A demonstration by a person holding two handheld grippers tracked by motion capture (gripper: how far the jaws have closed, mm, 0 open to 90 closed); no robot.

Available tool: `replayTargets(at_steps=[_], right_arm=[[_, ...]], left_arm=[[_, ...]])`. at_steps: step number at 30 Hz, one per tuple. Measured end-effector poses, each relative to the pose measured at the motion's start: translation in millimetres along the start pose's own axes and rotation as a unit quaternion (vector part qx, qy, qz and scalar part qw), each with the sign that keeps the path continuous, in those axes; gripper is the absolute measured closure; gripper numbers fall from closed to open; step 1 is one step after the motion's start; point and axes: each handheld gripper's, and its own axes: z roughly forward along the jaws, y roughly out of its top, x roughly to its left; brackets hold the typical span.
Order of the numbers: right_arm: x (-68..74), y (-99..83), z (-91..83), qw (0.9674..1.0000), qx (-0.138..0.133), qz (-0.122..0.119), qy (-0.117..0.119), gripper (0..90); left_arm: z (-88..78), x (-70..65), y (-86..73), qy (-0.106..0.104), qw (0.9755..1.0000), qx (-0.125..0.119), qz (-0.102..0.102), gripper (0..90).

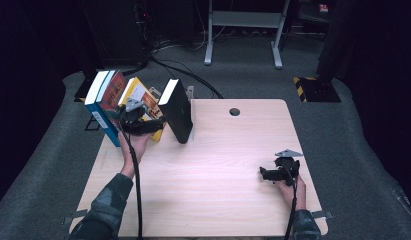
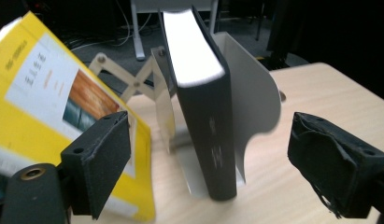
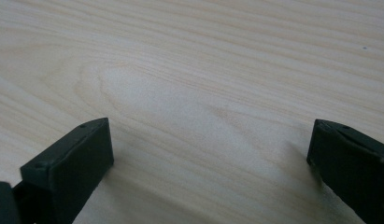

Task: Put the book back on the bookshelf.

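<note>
At the far left corner of the pale wooden desk, a person sorts books into an expanding bookend rack: the left tool hovers with its jaws spread wide and nothing between them, pointing toward the black hardcover book that stands upright, tilted slightly, against the white metal bookend plate. In the left gripper view that book rises directly ahead between the two black pads, apart from both, while the yellow paperback leans at a slant just beside the left pad, with the rack's wooden scissor lattice visible behind it. From above, a blue-spined book and a red-covered one lean together at the rack's outer end, overhanging the desk edge. The right tool rests low near the right front of the desk, well apart from the books, jaws equally wide over bare wood. The black volume appears to have been set in place and let go, so the placing step looks finished for that book; the next move likely calls for swinging the open left tool to the leaning yellow paperback, closing squarely on its edge, and standing it upright without knocking the black book or tipping the loose stack off the desk
</note>
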Motion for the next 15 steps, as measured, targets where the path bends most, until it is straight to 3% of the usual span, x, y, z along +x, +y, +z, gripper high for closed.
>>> replayTargets(at_steps=[8, 15], right_arm=[[1.9, -2.5, -2.5, 1.0000, -0.001, 0.006, -0.006, 0.0], [3.0, -3.8, -3.7, 0.9999, 0.000, 0.008, -0.008, 0.0]], left_arm=[[-22.0, 7.4, -43.4, -0.002, 0.9997, 0.023, 0.009, 10.0], [-26.7, 17.4, -97.3, 0.007, 0.9982, 0.059, 0.000, 8.7]])
